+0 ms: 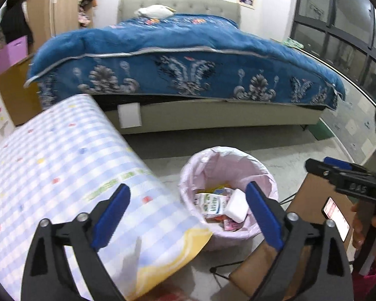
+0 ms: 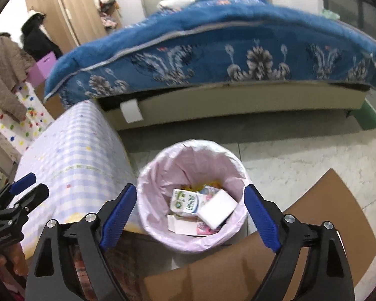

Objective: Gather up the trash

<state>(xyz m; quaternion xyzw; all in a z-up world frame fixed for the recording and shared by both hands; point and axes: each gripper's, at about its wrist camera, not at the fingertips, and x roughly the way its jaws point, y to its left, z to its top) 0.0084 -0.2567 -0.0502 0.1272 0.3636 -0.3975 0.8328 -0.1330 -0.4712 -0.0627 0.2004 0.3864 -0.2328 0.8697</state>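
A round bin with a pink liner (image 1: 225, 165) stands on the floor, seen in both wrist views (image 2: 188, 160). Inside lie a white-and-green milk carton (image 2: 184, 200), a white block (image 2: 216, 208) and several small wrappers. The carton (image 1: 211, 204) and the block (image 1: 237, 205) also show in the left wrist view. My left gripper (image 1: 188, 186) is open above the bin's left side, nothing between its blue pads. My right gripper (image 2: 190, 188) hangs open right over the bin, also empty. Each gripper appears at the edge of the other's view.
A table with a blue chequered cloth (image 1: 62, 165) stands left of the bin. Behind is a bed with a blue quilt (image 1: 188, 57). Brown cardboard (image 2: 325, 213) lies on the floor at the right, a lit phone (image 1: 337, 219) near it. A purple box (image 2: 41, 69) sits far left.
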